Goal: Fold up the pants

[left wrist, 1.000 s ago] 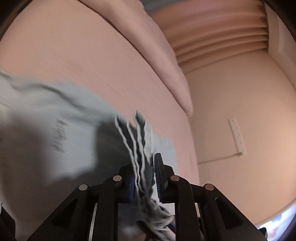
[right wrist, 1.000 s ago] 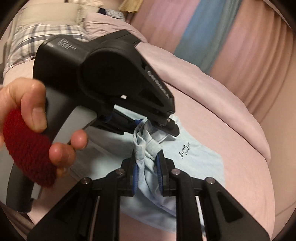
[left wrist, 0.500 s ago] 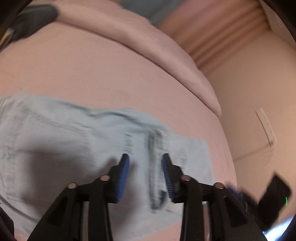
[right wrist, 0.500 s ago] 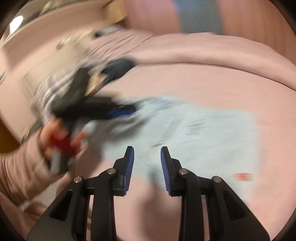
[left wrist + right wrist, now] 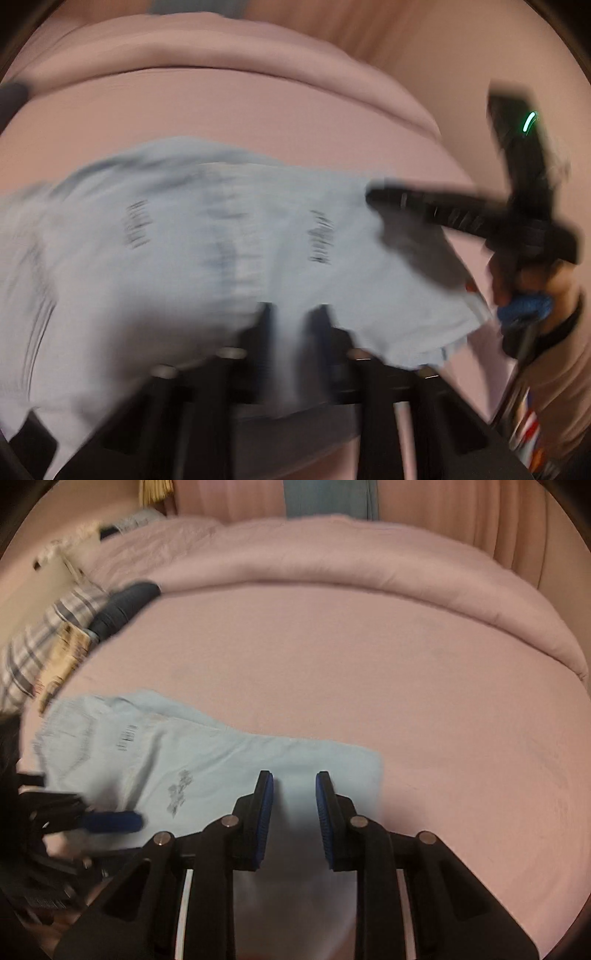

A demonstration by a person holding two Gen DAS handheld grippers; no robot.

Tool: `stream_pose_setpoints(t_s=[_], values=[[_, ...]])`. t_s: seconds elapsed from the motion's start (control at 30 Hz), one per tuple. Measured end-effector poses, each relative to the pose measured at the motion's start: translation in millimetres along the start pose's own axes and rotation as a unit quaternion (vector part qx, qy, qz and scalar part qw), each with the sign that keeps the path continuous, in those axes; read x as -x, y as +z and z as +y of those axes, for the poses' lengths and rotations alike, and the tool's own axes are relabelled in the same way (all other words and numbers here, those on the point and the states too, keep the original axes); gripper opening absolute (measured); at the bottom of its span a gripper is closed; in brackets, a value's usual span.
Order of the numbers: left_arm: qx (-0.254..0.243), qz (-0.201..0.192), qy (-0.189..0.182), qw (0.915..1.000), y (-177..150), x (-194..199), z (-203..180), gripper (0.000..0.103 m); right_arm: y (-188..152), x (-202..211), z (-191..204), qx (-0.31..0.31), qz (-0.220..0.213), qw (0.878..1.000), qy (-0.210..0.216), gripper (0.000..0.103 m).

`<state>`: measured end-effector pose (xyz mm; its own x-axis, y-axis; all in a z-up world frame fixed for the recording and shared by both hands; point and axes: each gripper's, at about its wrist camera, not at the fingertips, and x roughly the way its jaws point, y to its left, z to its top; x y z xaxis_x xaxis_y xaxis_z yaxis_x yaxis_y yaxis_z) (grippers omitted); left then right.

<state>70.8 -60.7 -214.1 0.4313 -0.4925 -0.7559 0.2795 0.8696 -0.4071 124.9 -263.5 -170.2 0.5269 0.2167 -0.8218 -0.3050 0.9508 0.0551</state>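
Light blue pants (image 5: 207, 771) lie flat on the pink bed sheet (image 5: 369, 672), spread out toward the near edge of the bed, small dark print marks visible on the fabric.

Right tongs (image 5: 294, 812): blue pads a small gap apart and closing. They hover over the pants' right end. Fabric shows in the gap below, but the pads are not pressing on it.

Left tongs (image 5: 291, 332): heavily blurred in their own camera. Two dark fingers with a narrow gap, closing, over the near edge of the pants (image 5: 221, 258). Pale cloth shows between them; too smeared to say if it's pinched. In the right wrist view, a blue pad of the left tongs (image 5: 114, 821) lies low over the pants' left part, near the bed edge.

In the left wrist view the right tongs (image 5: 373, 197) reach in from the right, tip over the pants' far right corner, with the person's hand (image 5: 517, 284) on the handle and a blue knit patch just below.

A folded pink duvet (image 5: 332, 565) runs along the far side of the bed. Plaid pillow (image 5: 33, 653) and a dark rolled item (image 5: 122, 605) sit at the far left, well apart from the pants. Pink and blue curtains (image 5: 325, 498) behind.
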Motion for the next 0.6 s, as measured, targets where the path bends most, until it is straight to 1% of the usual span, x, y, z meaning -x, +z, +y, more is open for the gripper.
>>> stream_pose_setpoints(t_s=[0.03,0.1,0.13,0.2,0.23,0.27,0.33,0.37,0.43,0.5,0.53,0.6], values=[[0.032,-0.006,0.013,0.9994,-3.0,4.9,12.7,0.004,0.8,-11.9,-2.6,0.001,0.015,1.0,-0.003,0.021],[0.058,-0.013,-0.006,0.9982,-4.7,7.6,22.3,0.004,4.7,-25.1,1.6,0.004,0.02,1.0,-0.011,0.021],[0.053,-0.012,-0.004,0.9985,-5.9,7.7,20.6,0.004,7.3,-26.3,0.8,0.002,0.018,1.0,-0.008,0.021],[0.035,-0.01,0.01,0.9993,-8.6,9.7,12.8,0.004,14.1,-18.6,-1.7,-0.014,0.014,1.0,-0.005,0.021],[0.036,-0.009,0.009,0.9993,-8.4,11.1,14.9,0.004,15.8,-12.1,-1.3,-0.022,0.005,1.0,-0.006,0.022],[0.043,-0.008,0.003,0.999,-7.0,8.5,14.9,0.004,16.0,-9.2,6.3,-0.026,-0.007,1.0,-0.005,0.024],[0.063,-0.007,-0.017,0.9978,-10.7,10.1,26.1,0.004,8.0,16.2,11.1,-0.032,-0.031,0.999,0.013,0.026],[0.069,-0.007,-0.023,0.9974,-14.3,13.0,30.0,0.004,-1.1,25.7,13.7,-0.036,-0.031,0.999,0.027,0.026],[0.071,-0.007,-0.029,0.9971,-22.8,13.2,31.9,0.004,-32.8,36.2,27.1,-0.026,-0.001,0.998,0.05,0.025],[0.072,-0.004,-0.033,0.9969,-15.0,20.5,37.4,0.004,-72.4,37.2,46.0,0.011,0.033,0.998,0.048,0.024],[0.073,-0.002,-0.035,0.9967,-10.0,18.3,38.2,0.004,-94.2,37.8,55.6,0.035,0.038,0.998,0.036,0.024],[0.08,0.003,-0.042,0.9959,-5.4,23.0,44.9,0.004,-120.8,47.9,63.5,0.04,-0.003,0.999,0.023,0.025]])
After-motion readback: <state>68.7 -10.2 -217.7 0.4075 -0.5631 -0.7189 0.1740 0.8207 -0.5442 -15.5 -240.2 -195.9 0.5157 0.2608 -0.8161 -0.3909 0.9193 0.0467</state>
